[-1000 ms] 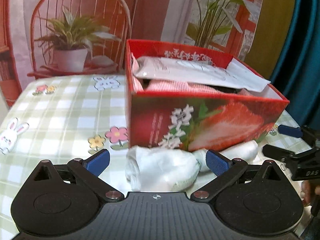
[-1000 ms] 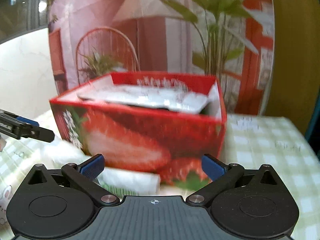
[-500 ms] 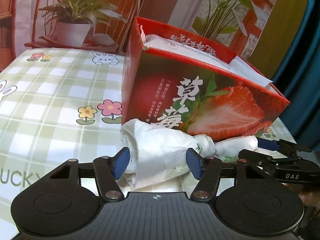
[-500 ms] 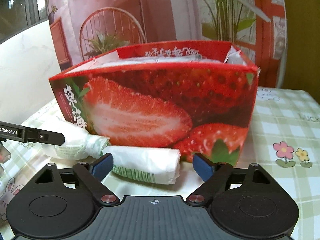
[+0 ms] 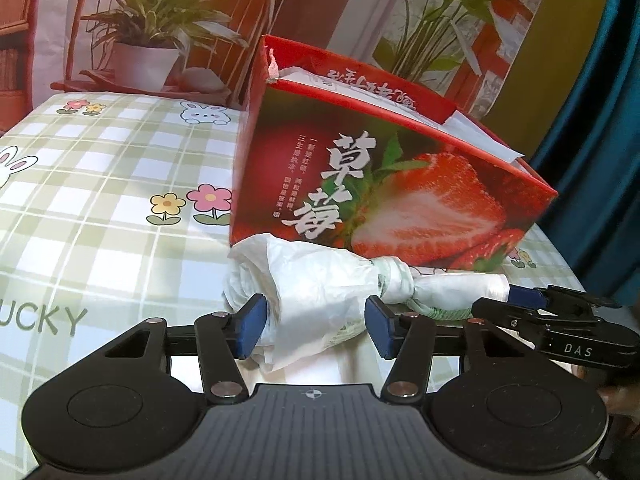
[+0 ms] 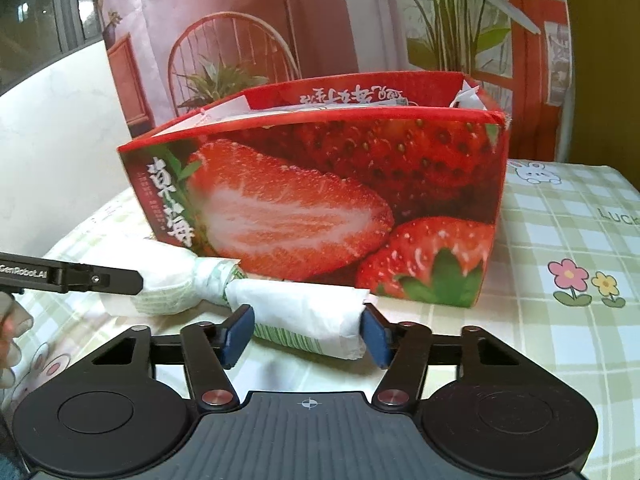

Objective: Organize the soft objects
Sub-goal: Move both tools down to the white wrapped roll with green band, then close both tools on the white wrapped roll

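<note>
A white plastic bag bundle (image 5: pixel 316 284), twisted and tied at its middle, lies on the checked tablecloth against the front of the red strawberry box (image 5: pixel 400 200). My left gripper (image 5: pixel 314 328) straddles its fat left end. The jaws are closing, and both blue pads touch the crumpled plastic. In the right wrist view my right gripper (image 6: pixel 306 334) straddles the slimmer rolled end of the bundle (image 6: pixel 304 308). Its jaws are closing too, with a pad at each end of the roll. The box (image 6: pixel 320 200) holds white packets.
The green-and-white checked tablecloth (image 5: pixel 100 200) stretches away to the left of the box and also to its right (image 6: pixel 568 240). A printed backdrop of plants and a chair stands behind. A teal curtain (image 5: pixel 600 160) hangs at the right. Part of a hand (image 6: pixel 12 320) shows at the left.
Both grippers have dropped lower and moved in around the bundle. Their jaws have gone from wide apart to closing against the plastic. The box now looms taller in both views.
</note>
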`<state>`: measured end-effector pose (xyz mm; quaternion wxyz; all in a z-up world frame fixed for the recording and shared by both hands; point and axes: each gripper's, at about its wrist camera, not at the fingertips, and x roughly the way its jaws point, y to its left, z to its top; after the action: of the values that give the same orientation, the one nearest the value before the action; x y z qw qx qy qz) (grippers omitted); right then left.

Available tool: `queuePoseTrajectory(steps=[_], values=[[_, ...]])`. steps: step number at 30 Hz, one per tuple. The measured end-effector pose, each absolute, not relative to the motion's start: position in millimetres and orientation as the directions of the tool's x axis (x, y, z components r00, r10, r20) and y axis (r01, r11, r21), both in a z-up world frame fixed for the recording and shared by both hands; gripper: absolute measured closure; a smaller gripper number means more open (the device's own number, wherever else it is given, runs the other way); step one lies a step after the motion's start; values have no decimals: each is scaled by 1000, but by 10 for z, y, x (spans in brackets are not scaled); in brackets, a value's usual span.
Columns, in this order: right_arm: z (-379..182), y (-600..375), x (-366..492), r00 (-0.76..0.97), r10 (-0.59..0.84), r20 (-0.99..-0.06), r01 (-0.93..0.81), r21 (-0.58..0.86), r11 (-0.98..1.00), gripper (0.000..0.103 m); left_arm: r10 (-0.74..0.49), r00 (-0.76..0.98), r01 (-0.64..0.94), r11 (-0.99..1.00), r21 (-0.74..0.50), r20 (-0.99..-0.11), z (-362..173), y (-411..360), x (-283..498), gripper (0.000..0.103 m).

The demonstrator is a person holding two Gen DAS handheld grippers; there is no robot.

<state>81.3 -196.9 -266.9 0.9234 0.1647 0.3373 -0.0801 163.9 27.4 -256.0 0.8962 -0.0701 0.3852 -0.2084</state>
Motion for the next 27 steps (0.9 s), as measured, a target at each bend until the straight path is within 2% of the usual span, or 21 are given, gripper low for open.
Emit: queuePoseTrajectory(steps=[4,14,18,24,25,27], values=[[-2610,-1943,675,758,-36,-652,257,247,934,67,-433,616,321,901,-292,-659,-2556,276,1527,46],[-2508,-1844,431,767,-25,-641,253,266,930,69,-446,602,350,893,-284,-662,-2553,236,1310,46],[-2474,-1792,391,768,-50,-639,256,234,938,85,-440,605,341,896,-284,-663,-2556,239,1263,46],[-2413,-1743,310,776,-66,-627,251,211,945,88,-441,626,309,898,-315,-643,-2518,325,1215,47],[-2407,-1734,300,777,-68,-626,249,206,946,88,-442,632,306,897,-318,-637,-2507,336,1206,51],[-2390,-1725,273,778,-76,-624,252,200,947,89,-428,649,296,903,-310,-629,-2486,352,1188,72]])
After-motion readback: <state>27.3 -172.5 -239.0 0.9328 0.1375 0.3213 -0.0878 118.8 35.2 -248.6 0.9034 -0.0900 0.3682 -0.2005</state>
